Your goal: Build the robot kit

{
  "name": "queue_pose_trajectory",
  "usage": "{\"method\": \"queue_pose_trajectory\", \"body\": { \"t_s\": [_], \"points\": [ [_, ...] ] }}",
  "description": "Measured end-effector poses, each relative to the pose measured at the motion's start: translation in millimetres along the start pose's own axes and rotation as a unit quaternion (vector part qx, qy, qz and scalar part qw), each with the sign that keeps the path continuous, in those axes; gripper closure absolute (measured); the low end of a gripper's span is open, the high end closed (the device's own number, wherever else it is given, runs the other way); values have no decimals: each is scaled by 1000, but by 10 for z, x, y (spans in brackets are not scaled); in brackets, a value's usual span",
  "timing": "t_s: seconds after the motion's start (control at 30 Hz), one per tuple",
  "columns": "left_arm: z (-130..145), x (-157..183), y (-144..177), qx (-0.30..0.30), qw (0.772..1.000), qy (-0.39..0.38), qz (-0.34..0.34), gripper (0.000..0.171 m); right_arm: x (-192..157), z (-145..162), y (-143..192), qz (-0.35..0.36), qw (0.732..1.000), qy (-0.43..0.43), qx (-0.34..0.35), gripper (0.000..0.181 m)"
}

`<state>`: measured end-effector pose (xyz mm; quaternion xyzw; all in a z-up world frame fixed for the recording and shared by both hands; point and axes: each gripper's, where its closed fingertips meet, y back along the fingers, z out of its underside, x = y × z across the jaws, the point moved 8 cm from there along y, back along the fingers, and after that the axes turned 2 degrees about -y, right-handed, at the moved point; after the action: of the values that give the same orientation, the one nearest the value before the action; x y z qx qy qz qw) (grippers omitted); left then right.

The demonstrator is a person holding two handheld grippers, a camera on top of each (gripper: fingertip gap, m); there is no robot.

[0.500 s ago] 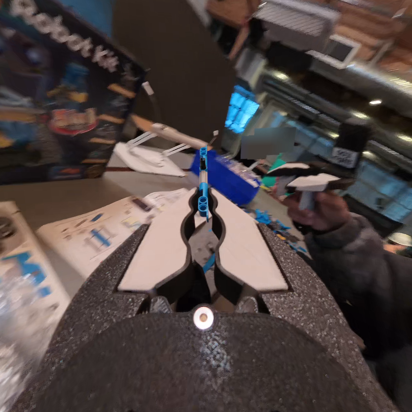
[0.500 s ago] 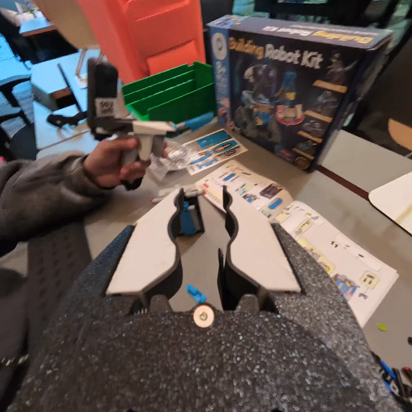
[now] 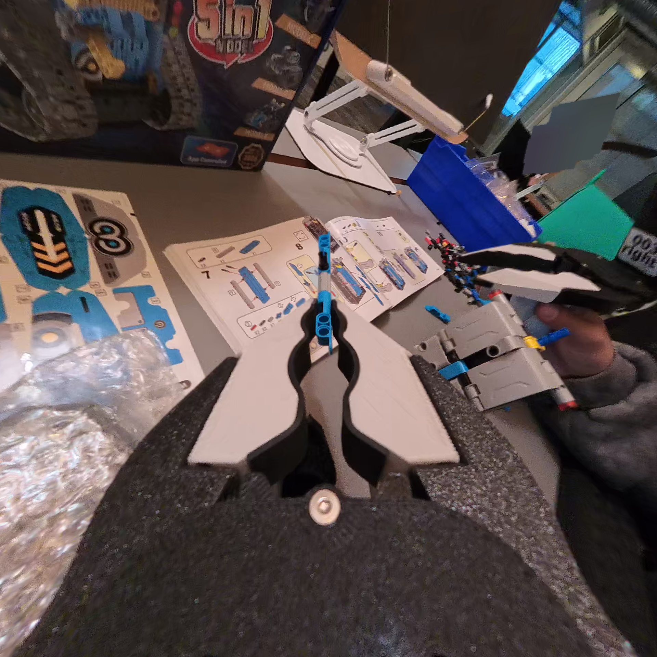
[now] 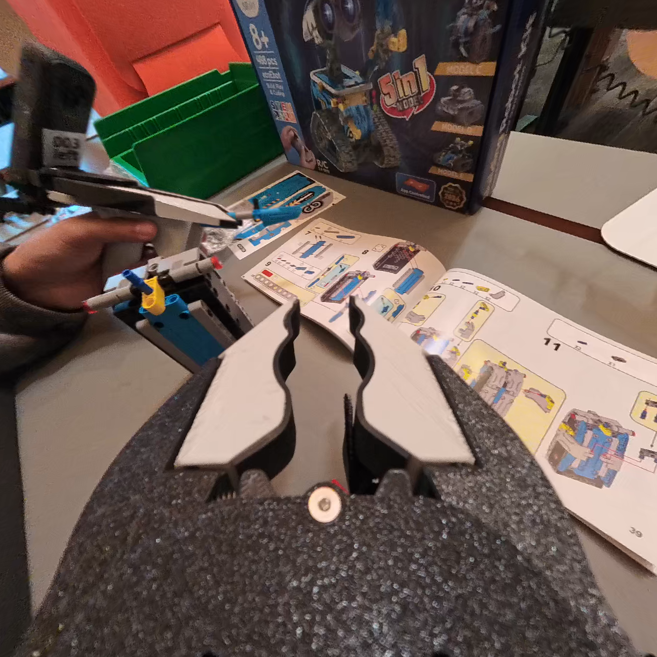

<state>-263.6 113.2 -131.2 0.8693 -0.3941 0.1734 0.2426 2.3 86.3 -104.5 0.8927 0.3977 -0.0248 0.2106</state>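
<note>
1. The left gripper (image 3: 324,321) is pinched tight on a thin blue-and-grey rod assembly (image 3: 324,284), which sticks up and forward past its tips; half a second ago it pointed out across the room, and it now tilts down over the worktop (image 3: 213,192).
2. Under the rod lies an open instruction booklet (image 3: 270,270), with a sticker sheet (image 3: 71,256) and crinkled plastic wrap (image 3: 64,409) to its left.
3. The right gripper (image 4: 323,309) is spread with nothing between its fingers, low over the booklet (image 4: 497,337); earlier a small blue part lay below it.
4. Left of it stands a grey-and-blue block model (image 4: 185,313), bearing a yellow connector (image 4: 153,291).
5. Beyond stand the kit box (image 4: 373,99) and a green bin (image 4: 199,135).
</note>
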Motion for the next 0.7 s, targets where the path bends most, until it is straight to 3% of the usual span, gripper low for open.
{"method": "queue_pose_trajectory", "body": {
  "t_s": [0.1,0.3,0.7],
  "points": [
    [-15,-8,12,9,999,34,27,165,-58,37,-2,-9,1000,11,-3,156],
    [-109,44,77,46,998,20,48,165,-75,2,29,-20,1000,12,18,156],
    [-110,148,79,25,997,-70,-17,165,-69,-24,13,-14,1000,14,24,156]
  ]
}}
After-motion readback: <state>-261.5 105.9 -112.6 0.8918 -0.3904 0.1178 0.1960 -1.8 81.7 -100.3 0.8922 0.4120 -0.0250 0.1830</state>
